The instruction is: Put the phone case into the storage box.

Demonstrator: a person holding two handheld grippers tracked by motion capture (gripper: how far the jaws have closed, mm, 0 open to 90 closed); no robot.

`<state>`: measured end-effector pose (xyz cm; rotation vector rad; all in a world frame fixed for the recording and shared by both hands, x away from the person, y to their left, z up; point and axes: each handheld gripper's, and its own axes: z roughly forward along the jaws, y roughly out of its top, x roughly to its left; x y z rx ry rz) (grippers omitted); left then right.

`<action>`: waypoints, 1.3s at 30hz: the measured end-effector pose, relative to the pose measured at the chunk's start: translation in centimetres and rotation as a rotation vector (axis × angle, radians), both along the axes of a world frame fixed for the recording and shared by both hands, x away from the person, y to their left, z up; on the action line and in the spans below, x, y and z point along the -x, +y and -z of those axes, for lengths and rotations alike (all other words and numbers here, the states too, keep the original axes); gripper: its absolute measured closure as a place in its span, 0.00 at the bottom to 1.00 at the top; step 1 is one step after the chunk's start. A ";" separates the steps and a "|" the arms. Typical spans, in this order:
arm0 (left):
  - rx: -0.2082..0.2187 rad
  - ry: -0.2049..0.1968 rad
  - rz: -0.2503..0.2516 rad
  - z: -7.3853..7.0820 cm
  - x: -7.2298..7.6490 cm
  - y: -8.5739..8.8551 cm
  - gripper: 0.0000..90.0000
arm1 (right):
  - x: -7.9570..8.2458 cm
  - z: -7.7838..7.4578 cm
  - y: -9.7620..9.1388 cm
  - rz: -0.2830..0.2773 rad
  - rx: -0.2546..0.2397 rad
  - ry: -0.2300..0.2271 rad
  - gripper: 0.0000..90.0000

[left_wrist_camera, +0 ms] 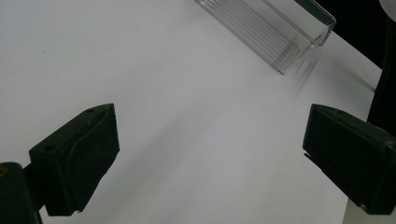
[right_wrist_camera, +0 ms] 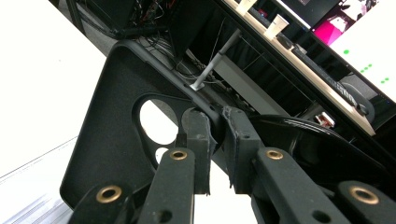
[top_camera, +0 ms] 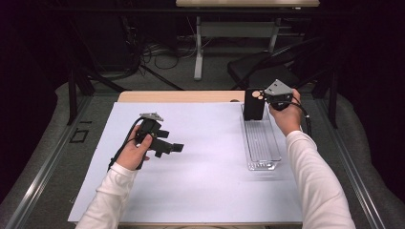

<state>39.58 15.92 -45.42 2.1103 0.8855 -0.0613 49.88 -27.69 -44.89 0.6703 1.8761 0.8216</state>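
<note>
- White sheeting (top_camera: 205, 162) covers my table, with a dark room of cables and a chair behind it
- Clear tray (top_camera: 261, 143) lies lengthwise on that sheet, its long axis running away from me; I place everything else against it
- My right gripper (top_camera: 273, 101) is clamped on the black phone case (top_camera: 253, 104), pinching its edge beside the camera cut-out
- I judge that edge grip keeps the case upright over the tray's far end, long axis vertical, cut-out uppermost, ready to go in
- My left gripper (top_camera: 165, 145) waits well to the left of the tray, jaws wide apart and holding nothing, clear of the work
</note>
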 end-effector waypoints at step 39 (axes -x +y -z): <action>0.007 0.003 -0.004 0.0 -0.1 0.2 0.05 | -0.2 1.8 1.1 0.070 -0.005 -0.112 0.91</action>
